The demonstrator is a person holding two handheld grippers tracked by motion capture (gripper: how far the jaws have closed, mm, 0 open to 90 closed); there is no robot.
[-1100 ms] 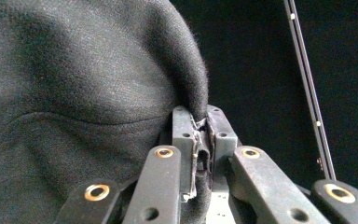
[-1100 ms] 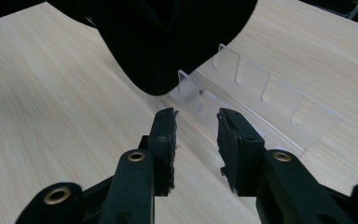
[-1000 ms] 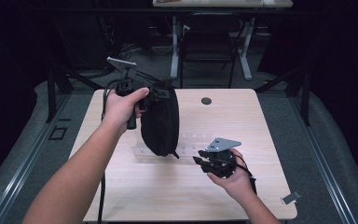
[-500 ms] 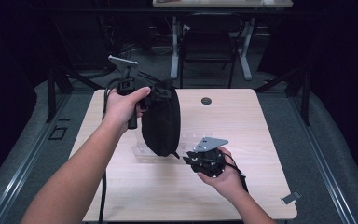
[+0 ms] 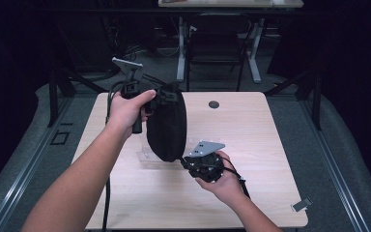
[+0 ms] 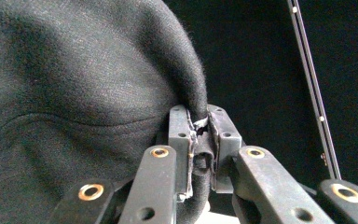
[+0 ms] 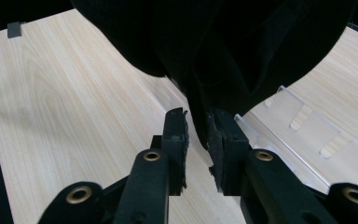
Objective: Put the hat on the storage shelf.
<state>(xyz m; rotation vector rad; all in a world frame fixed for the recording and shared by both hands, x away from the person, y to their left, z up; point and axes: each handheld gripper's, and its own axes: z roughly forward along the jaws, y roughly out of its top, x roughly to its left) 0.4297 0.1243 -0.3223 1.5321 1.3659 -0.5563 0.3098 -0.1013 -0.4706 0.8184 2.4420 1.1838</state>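
A black cloth bag (image 5: 166, 128) hangs above the wooden table (image 5: 251, 135). My left gripper (image 5: 163, 95) is shut on the bag's top edge, and the left gripper view shows a fold of the fabric (image 6: 98, 93) pinched between its pads. My right gripper (image 5: 187, 162) is at the bag's lower right tip, close to the table. Its jaws have just been closing. In the right gripper view the bag's bottom edge (image 7: 214, 60) dips between the jaws of my right gripper (image 7: 198, 140), but a gap still shows and the pads do not press on it.
A clear plastic stand (image 5: 145, 155) lies flat on the table under the bag, also seen at the right (image 7: 307, 126). A round black grommet (image 5: 214, 104) sits near the far edge. A small grey tag (image 5: 301, 205) lies at the near right corner.
My right gripper has moved left across the table to the bag's lower tip, and its jaws have narrowed. The left gripper and the bag have stayed in place.
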